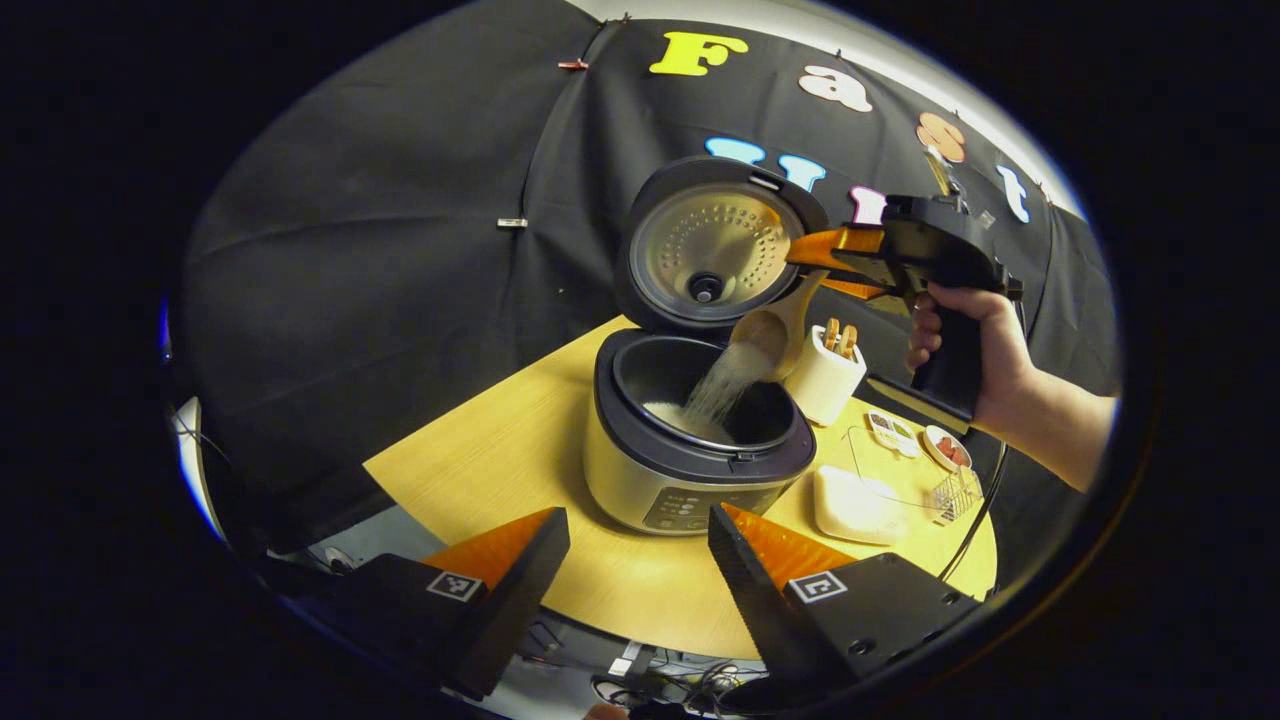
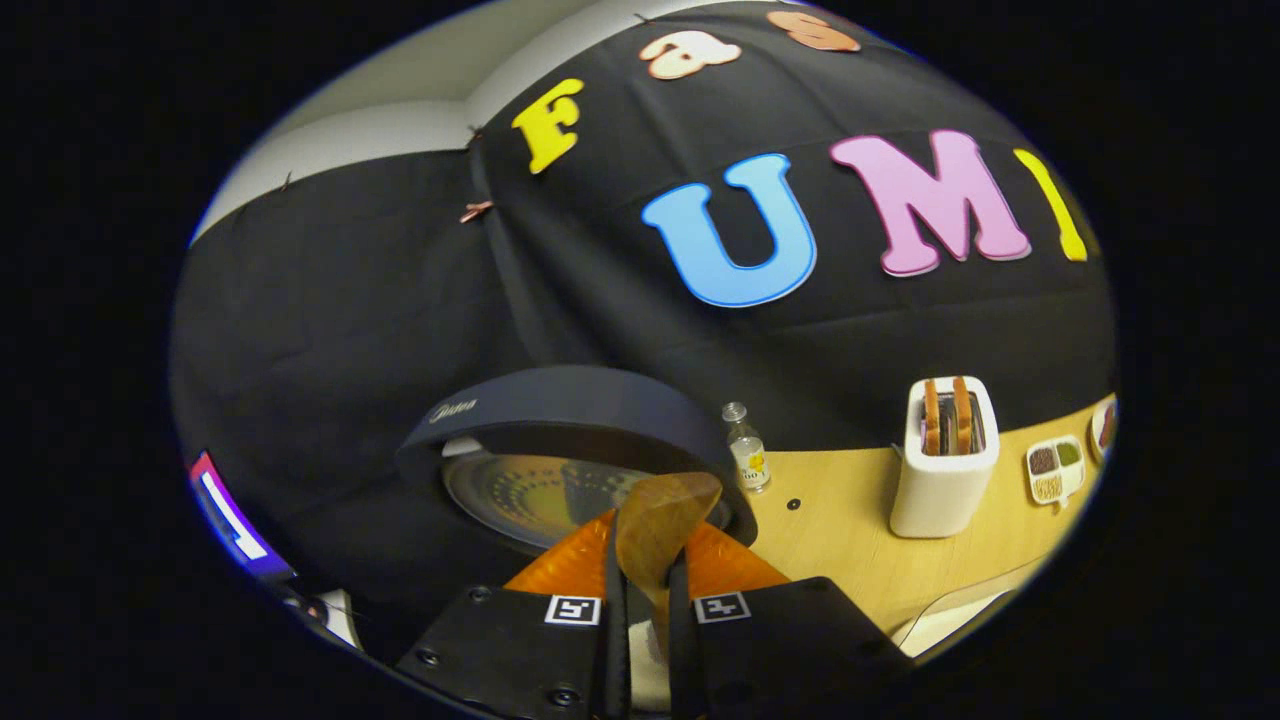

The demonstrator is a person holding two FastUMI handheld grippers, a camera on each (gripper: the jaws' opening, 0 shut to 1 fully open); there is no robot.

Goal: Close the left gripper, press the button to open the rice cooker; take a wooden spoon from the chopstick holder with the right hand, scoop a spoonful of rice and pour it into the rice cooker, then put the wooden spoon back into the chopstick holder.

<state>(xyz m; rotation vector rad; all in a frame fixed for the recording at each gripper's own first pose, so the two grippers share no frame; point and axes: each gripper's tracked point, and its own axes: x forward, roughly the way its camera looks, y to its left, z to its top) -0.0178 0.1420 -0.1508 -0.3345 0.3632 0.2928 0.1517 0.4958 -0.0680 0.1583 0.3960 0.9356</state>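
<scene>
Pouring step in hand: wooden spoon (image 1: 775,335) clamped in right gripper (image 1: 815,262), tipped over open rice cooker (image 1: 690,450), rice (image 1: 722,385) streaming into pot. Left gripper (image 1: 640,550) held open, empty. Next: spoon returned upright to chopstick holder (image 1: 825,375).

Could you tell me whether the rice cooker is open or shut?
Open: the rice cooker lid stands raised, and rice pours into its pot.

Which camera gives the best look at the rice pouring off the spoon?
The left gripper view: rice streams from the wooden spoon into the rice cooker. The right gripper view shows the spoon's handle between the fingers, not the grains.
</scene>
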